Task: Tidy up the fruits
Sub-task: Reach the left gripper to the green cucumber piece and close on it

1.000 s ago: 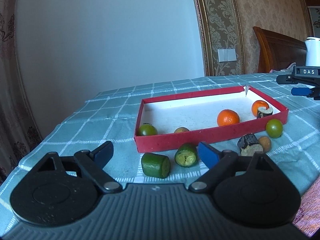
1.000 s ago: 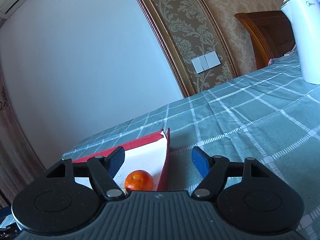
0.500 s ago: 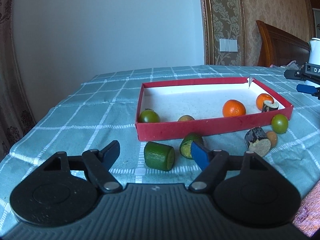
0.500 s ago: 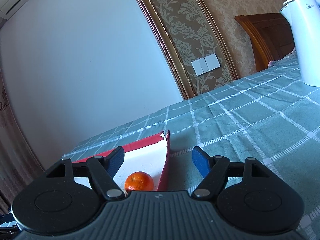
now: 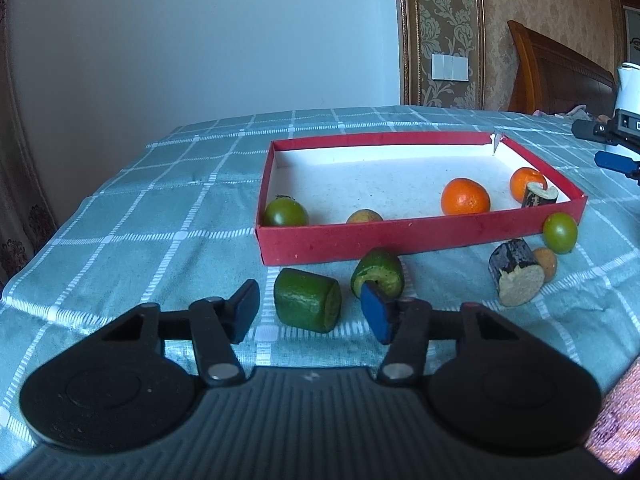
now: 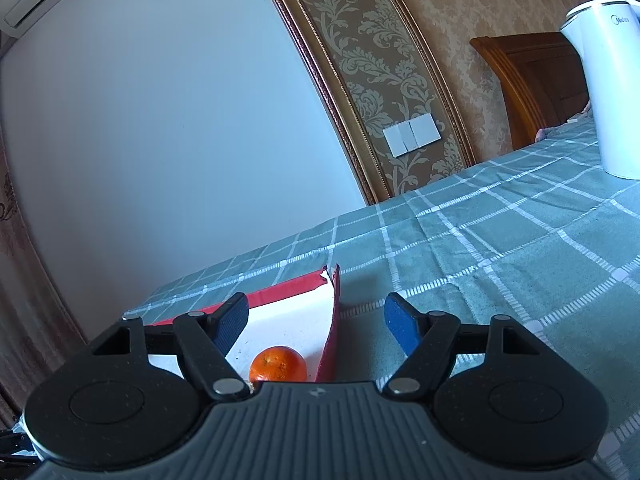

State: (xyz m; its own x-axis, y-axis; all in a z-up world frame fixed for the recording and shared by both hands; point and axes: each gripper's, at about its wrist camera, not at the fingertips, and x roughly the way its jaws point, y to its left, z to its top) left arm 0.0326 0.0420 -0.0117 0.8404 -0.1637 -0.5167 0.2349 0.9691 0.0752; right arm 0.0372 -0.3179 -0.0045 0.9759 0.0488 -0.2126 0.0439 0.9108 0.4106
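Note:
A red box (image 5: 400, 240) with a white floor holds two oranges (image 5: 465, 197), a green round fruit (image 5: 286, 212), a small tan fruit (image 5: 364, 216) and a dark cut piece (image 5: 538, 198). In front of it, a green cylinder piece (image 5: 304, 300) lies on the cloth between the jaws of my left gripper (image 5: 310, 304). The jaws are closing, and a small gap shows on each side of the piece. A second green piece (image 5: 378, 266) lies just beyond the right pad. My right gripper (image 6: 317, 306) hangs open over the box corner (image 6: 332, 320), with an orange (image 6: 278, 364) below it.
Right of the box front lie a dark piece with a pale cut face (image 5: 516, 276), a small tan fruit (image 5: 546, 264) and a green round fruit (image 5: 560, 232). A white kettle (image 6: 612, 80) stands far right on the checked green tablecloth (image 5: 160, 240). The table edge is at left.
My left gripper has tipped down and moved closer to the green cylinder piece, and its jaws have narrowed around it. The right gripper has stayed put.

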